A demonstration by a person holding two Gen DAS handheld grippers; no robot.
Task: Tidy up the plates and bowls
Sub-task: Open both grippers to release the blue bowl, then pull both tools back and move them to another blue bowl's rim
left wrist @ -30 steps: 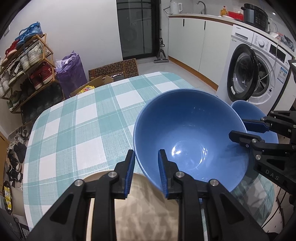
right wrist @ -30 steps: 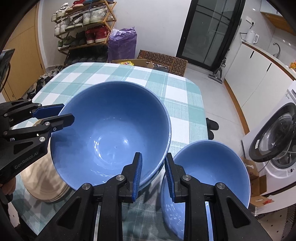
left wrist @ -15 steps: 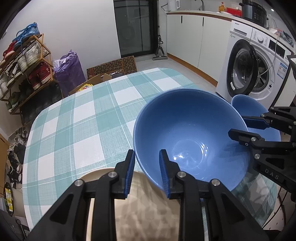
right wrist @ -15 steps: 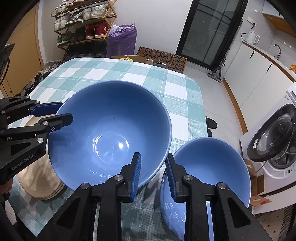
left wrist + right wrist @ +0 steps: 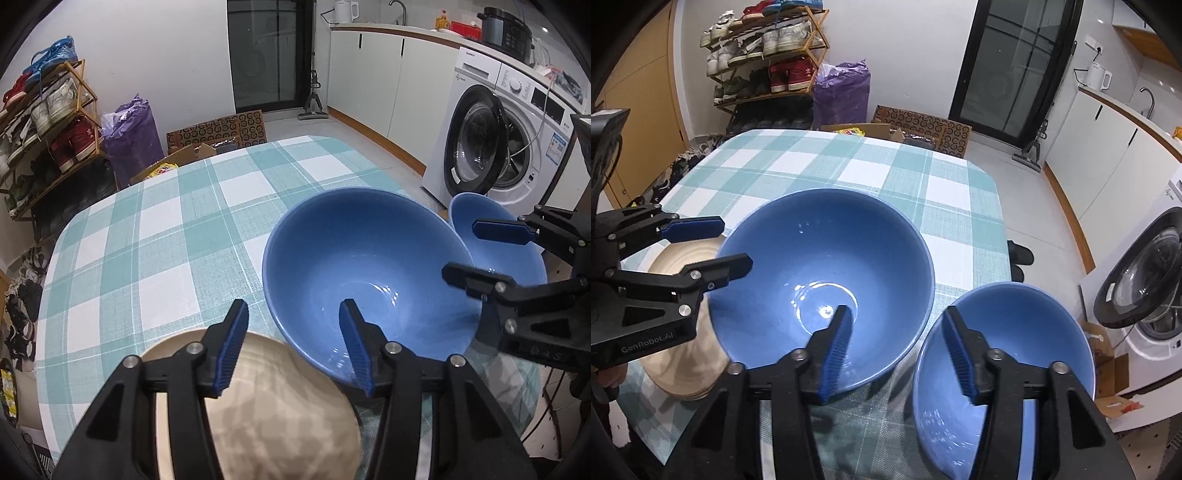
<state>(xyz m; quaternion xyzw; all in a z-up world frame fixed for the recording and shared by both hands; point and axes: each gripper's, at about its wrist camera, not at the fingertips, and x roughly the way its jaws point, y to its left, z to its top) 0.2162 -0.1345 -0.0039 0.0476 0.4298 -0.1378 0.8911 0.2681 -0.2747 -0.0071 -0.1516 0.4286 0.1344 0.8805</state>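
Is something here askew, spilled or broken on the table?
Nothing is spilled or broken. One oddity: the large blue bowl sits tilted, its edge propped on the beige plates instead of flat on the tablecloth. The small blue bowl stands close beside it.

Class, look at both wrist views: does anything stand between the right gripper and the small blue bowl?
Nothing visible does. The right gripper, its jaws just opened, straddles the gap between the large blue bowl and the small blue bowl, which lies directly under one finger, on the checked tablecloth.
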